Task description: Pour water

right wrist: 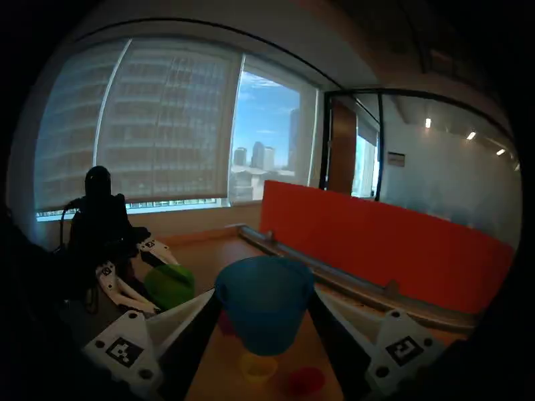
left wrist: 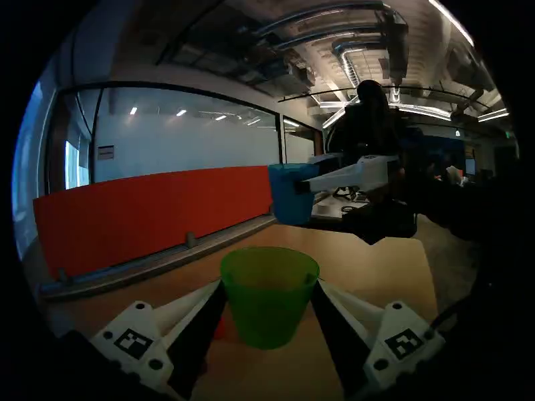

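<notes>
In the left gripper view my left gripper [left wrist: 270, 301] is shut on a green cup [left wrist: 269, 294], held upright above the wooden table [left wrist: 374, 267]. Beyond it the right gripper [left wrist: 304, 184] holds a blue cup [left wrist: 289, 192] in the air, higher and farther off. In the right gripper view my right gripper [right wrist: 264, 307] is shut on the blue cup [right wrist: 265, 302], upright and lifted over the table. To its left the left gripper [right wrist: 144, 271] shows with the green cup [right wrist: 170, 285]. Whether either cup holds water I cannot tell.
A yellow cup [right wrist: 258, 367] and a red cup [right wrist: 305, 381] stand on the table [right wrist: 221, 257] below the blue cup. An orange partition [left wrist: 147, 214] with a metal rail [right wrist: 321, 271] borders the table. Windows and a glass wall lie behind.
</notes>
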{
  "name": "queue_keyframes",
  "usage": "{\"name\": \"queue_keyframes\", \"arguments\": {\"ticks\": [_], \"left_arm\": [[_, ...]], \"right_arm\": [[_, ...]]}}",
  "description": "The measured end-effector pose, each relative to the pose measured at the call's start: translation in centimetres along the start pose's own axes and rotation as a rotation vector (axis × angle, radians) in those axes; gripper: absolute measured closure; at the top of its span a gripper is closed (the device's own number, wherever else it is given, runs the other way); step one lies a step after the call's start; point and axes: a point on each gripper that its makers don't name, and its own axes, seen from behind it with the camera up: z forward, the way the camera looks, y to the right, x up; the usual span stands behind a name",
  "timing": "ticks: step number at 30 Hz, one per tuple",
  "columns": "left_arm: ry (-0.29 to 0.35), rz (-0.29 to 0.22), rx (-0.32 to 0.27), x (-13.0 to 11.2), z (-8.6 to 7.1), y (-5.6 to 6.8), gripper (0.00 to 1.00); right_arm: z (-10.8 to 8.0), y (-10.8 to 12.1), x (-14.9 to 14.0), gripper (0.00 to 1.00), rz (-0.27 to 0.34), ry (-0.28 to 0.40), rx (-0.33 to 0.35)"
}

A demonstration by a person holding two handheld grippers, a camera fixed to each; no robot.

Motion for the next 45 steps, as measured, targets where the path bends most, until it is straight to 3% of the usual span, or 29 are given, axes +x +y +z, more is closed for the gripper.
{"name": "queue_keyframes", "arguments": {"ticks": [15,26,39,45], "left_arm": [[-0.167,0.034,0.017,-4.7,0.1,-1.5,0.16],[-0.318,0.059,-0.005,-9.1,1.1,-1.5,0.16],[-0.490,0.040,-0.054,-14.1,1.4,-1.1,0.16],[-0.552,0.044,-0.059,-15.9,1.8,-1.5,0.16]], "right_arm": [[-1.0,0.8,-8.6,0.10,-0.040,-0.159,0.007],[-0.8,0.1,-15.1,0.10,-0.046,-0.287,0.048],[-0.8,-0.2,-21.0,0.10,-0.009,-0.434,0.097],[-0.5,-0.5,-23.1,0.10,-0.007,-0.491,0.115]]}}
